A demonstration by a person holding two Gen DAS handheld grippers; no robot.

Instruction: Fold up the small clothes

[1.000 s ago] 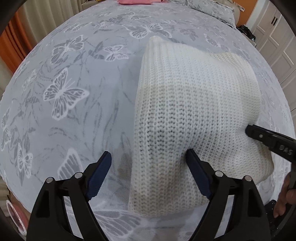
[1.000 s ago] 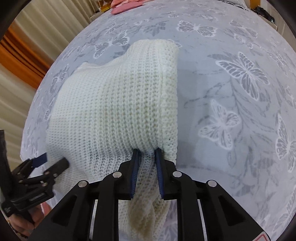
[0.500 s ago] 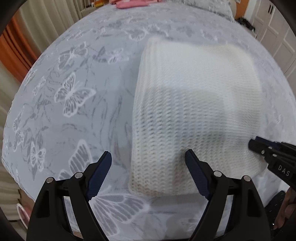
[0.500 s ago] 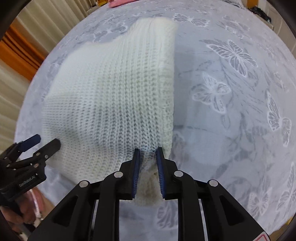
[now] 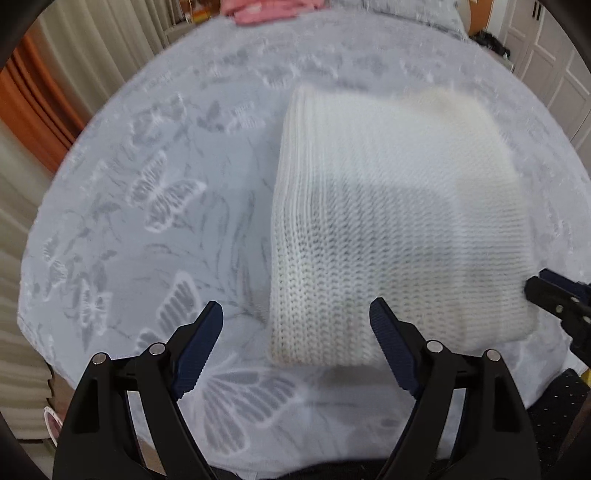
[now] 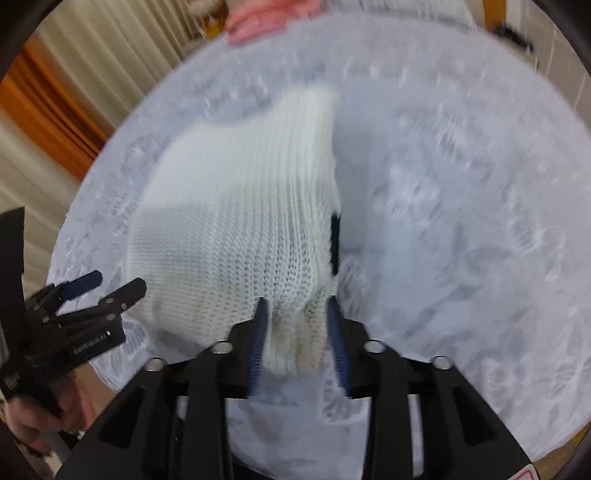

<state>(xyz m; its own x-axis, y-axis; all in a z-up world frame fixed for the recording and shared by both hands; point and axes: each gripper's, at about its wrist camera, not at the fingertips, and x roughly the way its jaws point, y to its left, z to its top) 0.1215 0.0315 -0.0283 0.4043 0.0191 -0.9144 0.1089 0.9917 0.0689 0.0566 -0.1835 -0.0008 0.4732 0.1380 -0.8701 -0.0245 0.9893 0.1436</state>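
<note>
A white knitted garment lies folded into a rectangle on the butterfly-print bed cover. My left gripper is open and empty, just in front of the garment's near left corner. In the right wrist view the garment is blurred by motion. My right gripper has its jaws parted, with the garment's near right corner lying loosely between them. The right gripper shows at the right edge of the left wrist view. The left gripper shows at the left of the right wrist view.
Pink clothing lies at the far edge of the bed. Curtains hang at the left and white closet doors stand at the far right. The bed's near edge runs just under both grippers.
My right gripper has opened and let go of the garment's corner. The garment has dropped flat onto the bed. Both grippers have drawn back toward the near edge.
</note>
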